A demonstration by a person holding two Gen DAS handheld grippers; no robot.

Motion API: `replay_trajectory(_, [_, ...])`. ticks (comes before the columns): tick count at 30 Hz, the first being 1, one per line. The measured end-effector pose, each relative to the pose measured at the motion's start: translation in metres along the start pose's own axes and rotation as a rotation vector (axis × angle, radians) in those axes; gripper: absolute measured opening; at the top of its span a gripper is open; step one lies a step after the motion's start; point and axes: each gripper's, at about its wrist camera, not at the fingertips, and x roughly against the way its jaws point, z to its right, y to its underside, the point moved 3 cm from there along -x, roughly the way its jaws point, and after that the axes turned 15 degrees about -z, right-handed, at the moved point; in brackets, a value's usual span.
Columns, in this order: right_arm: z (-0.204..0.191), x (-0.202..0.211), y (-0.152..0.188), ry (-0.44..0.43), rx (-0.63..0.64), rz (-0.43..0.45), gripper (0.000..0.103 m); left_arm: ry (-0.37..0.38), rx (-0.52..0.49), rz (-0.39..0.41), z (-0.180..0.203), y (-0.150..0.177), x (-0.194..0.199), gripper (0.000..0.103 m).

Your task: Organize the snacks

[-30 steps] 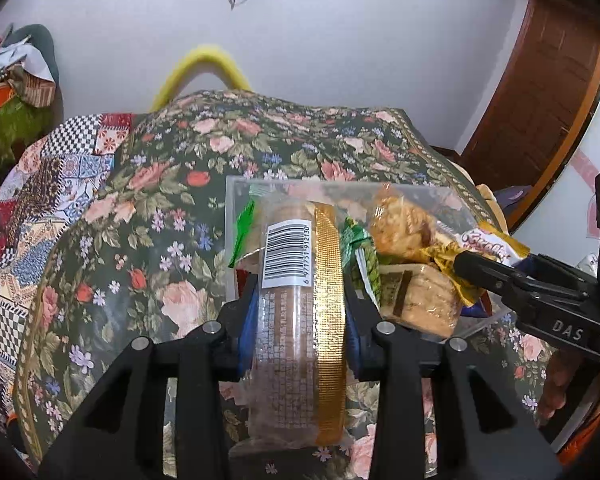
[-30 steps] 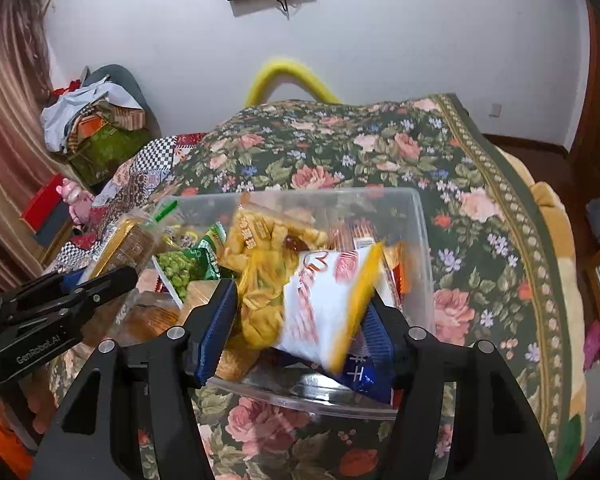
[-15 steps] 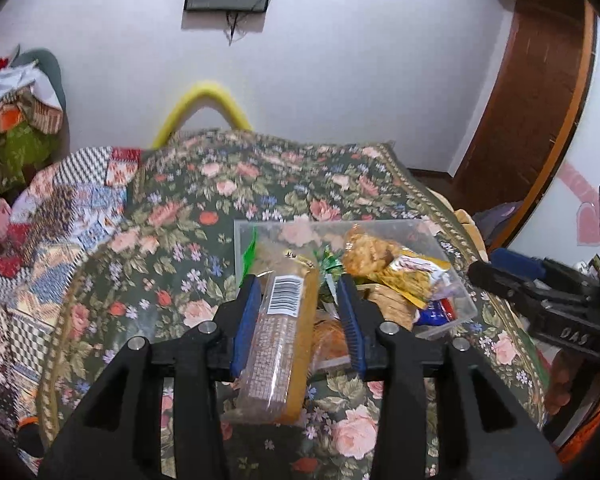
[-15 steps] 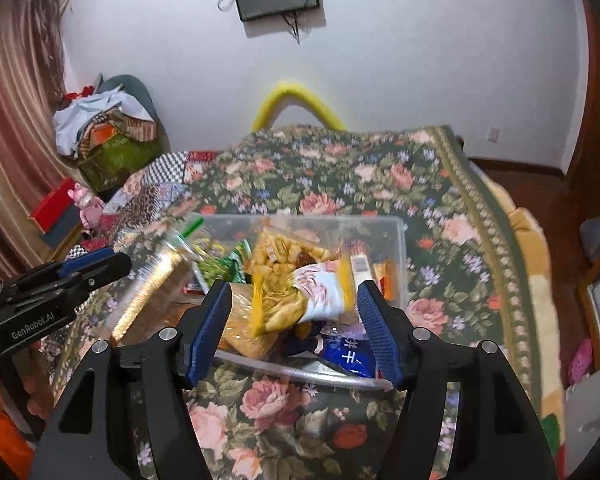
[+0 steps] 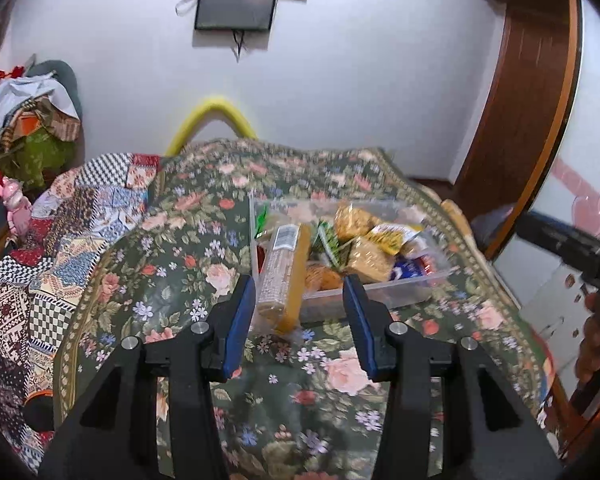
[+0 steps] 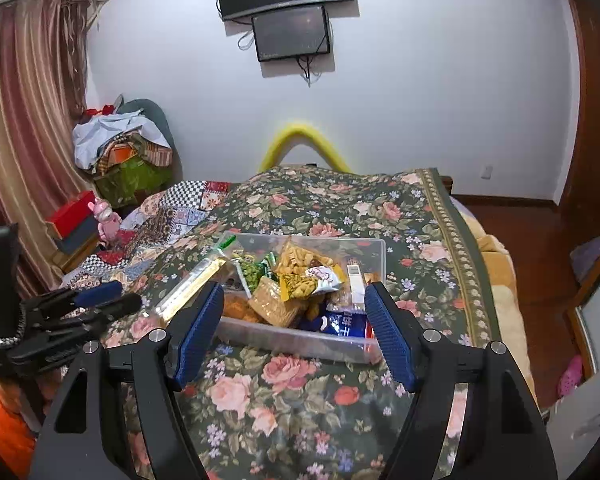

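Both tools are spread wide with nothing between their pads: the left tool [image 5: 300,316] and right tool [image 6: 294,328] hang over the floral bed [image 6: 300,400]. Just ahead of them the clear bin [image 6: 300,340] holds most snacks in a loose heap. A long cracker sleeve [image 5: 284,272] leans over its near-left rim, so tidying looks nearly done.
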Motion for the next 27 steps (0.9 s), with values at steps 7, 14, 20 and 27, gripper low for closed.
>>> replay_trajectory(7, [-0.019,0.042,0.021,0.002,0.016,0.084,0.076,0.022,-0.019,0.151,0.025,0.014,0.072,0.06])
replay_trajectory(14, [-0.037,0.088,0.034,0.007,0.041,0.186,0.088,-0.007,-0.066,0.282,0.049,0.027,0.128,0.085])
replay_trajectory(20, [-0.044,0.109,0.04,0.017,0.033,0.246,0.103,-0.018,-0.08,0.348,0.059,0.035,0.155,0.099])
replay_trajectory(27, [-0.049,0.117,0.045,0.04,0.035,0.276,0.103,-0.032,-0.094,0.386,0.066,0.039,0.168,0.103])
